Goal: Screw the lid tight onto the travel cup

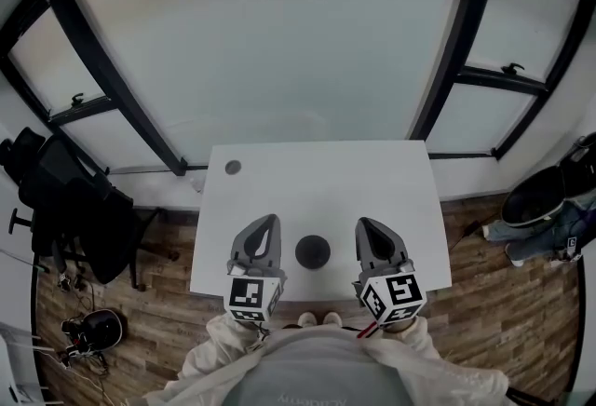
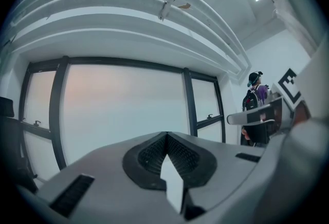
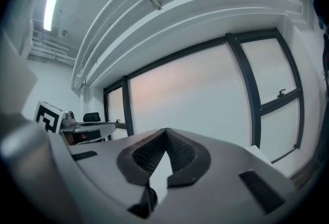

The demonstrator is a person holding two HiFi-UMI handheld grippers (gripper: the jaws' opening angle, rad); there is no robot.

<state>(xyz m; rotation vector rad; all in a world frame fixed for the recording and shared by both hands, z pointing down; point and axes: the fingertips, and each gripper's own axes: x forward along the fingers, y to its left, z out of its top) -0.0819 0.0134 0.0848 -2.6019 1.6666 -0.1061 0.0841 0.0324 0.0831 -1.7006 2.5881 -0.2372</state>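
Observation:
From straight above in the head view, a dark round travel cup [image 1: 313,251] stands near the front edge of the white table [image 1: 372,181]. My left gripper [image 1: 269,222] is just left of it and my right gripper [image 1: 364,224] just right, both apart from it. Each has its jaws shut on nothing. The left gripper [image 2: 167,136] and right gripper [image 3: 165,131] views look over closed jaws at the windows. A small dark disc [image 1: 233,168] lies at the table's far left corner; whether it is the lid I cannot tell.
Large windows with black frames [image 1: 121,97] stand behind the table. A black office chair [image 1: 65,199] is on the left over the wooden floor [image 1: 158,330]. A person [image 1: 545,218] stands at the right edge, and another person [image 2: 255,95] shows in the left gripper view.

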